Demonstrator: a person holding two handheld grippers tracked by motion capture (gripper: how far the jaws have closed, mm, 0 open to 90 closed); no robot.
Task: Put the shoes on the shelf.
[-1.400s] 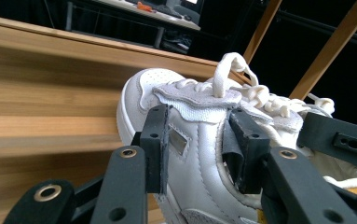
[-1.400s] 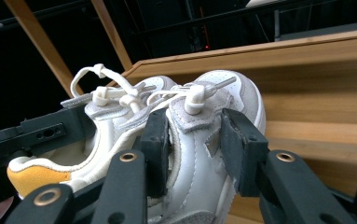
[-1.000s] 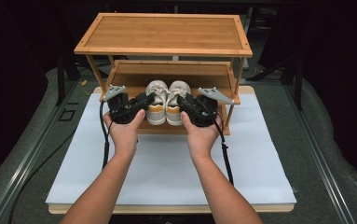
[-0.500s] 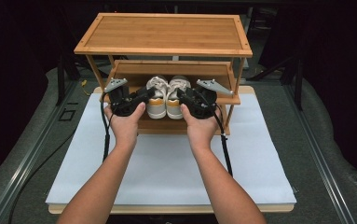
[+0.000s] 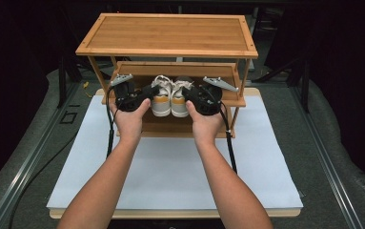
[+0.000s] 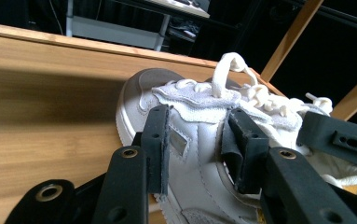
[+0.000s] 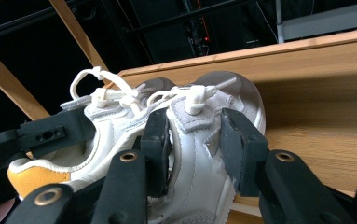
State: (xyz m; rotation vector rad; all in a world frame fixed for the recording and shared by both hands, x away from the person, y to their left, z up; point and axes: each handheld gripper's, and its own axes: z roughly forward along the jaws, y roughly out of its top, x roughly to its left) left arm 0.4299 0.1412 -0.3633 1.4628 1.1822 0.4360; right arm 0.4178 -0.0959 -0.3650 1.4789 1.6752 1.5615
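Sneakers, white pair with yellow-orange heels, sit side by side, touching, heels toward the person, at the front edge of the middle shelf (image 5: 228,71) of a bamboo rack (image 5: 170,33). Left sneaker (image 5: 161,98) is clamped by the left gripper (image 5: 144,93): in the left gripper view both black pads press the sides of its upper, one against the outer side panel, the other in at the collar, tongue and laces (image 6: 223,74) rising between them. Right sneaker (image 5: 180,99) is clamped the same way by the right gripper (image 5: 189,93); the right gripper view has the pads tight on either side of the laced upper, knot (image 7: 195,103) sitting between the jaws. Both claws gripping, jaws partway closed around the shoe width. Left hand (image 5: 130,119) and right hand (image 5: 207,125) hold the gripper bodies from below, forearms coming in from the bottom of the high view, black cables (image 5: 109,129) trailing down over the white mat (image 5: 170,171). Grey three-cornered plates stick out on the outer top of each gripper. Each gripper view catches the other gripper's black jaw at the edge beside the neighbouring shoe. Whether the soles rest on the wood or hang just above it can't be told; toes point into the rack under the top shelf. Rack stands at the far end of the mat on a wooden board (image 5: 170,213), dark floor around.
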